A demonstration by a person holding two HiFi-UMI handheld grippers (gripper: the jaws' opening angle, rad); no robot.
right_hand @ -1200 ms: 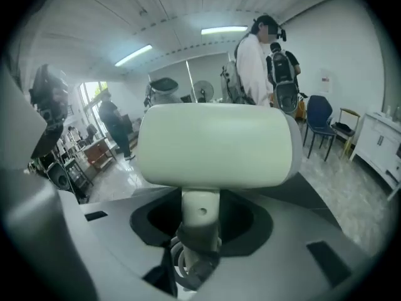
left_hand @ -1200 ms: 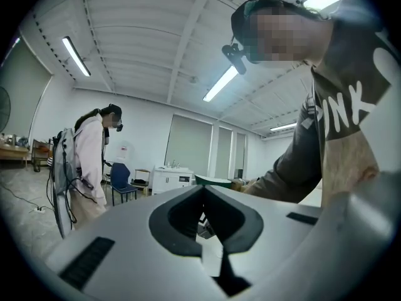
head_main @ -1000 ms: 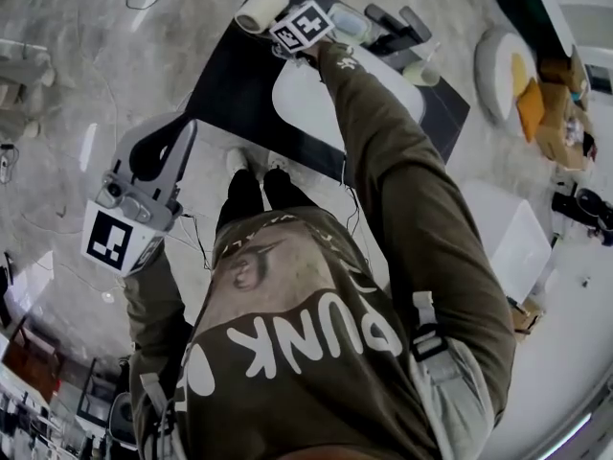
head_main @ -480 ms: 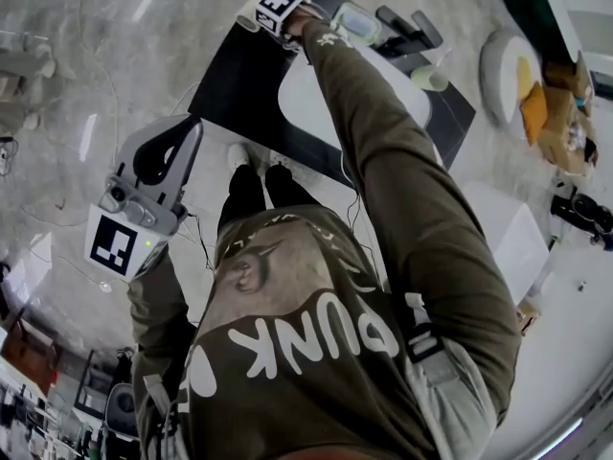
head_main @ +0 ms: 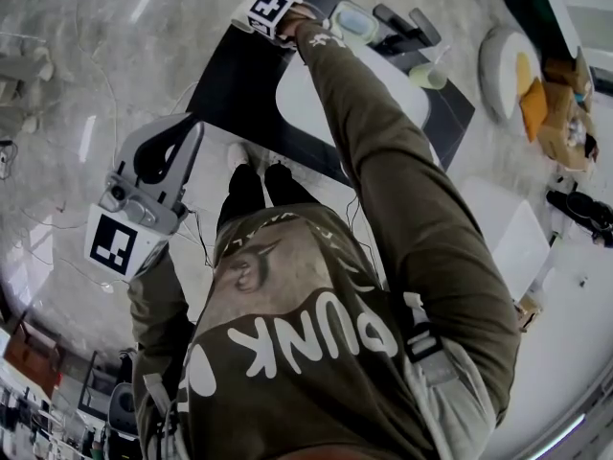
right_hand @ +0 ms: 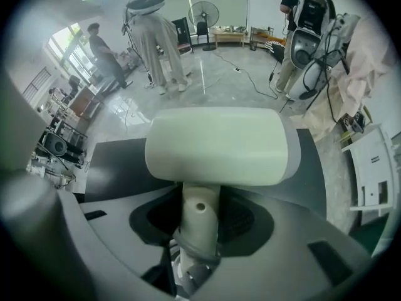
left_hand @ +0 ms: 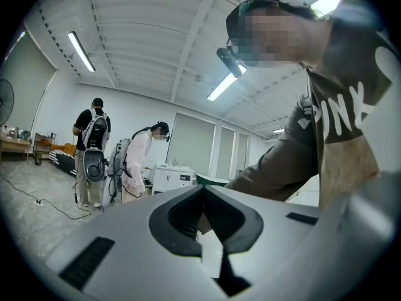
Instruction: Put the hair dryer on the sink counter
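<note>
In the right gripper view the pale cream hair dryer (right_hand: pixel 216 146) stands with its barrel crosswise and its handle pointing down between the jaws. My right gripper (right_hand: pixel 199 227) is shut on that handle. It holds the dryer over the far left end of the black sink counter (head_main: pixel 235 89), beside the white basin (head_main: pixel 311 99). From the head view only the right gripper's marker cube (head_main: pixel 267 8) shows; the dryer is hidden behind it. My left gripper (head_main: pixel 184 132) hangs at the left over the floor, away from the counter, shut with nothing in it.
A clear lidded container (head_main: pixel 352 22), dark items (head_main: pixel 407 27) and a pale green cup (head_main: pixel 427 77) sit along the counter's far side. A white box (head_main: pixel 512 233) stands to its right. People with backpacks (right_hand: pixel 307 24) and a fan (right_hand: pixel 203 11) stand across the room.
My right arm has stretched further out, carrying the dryer towards the counter's far left corner. The left gripper has barely moved.
</note>
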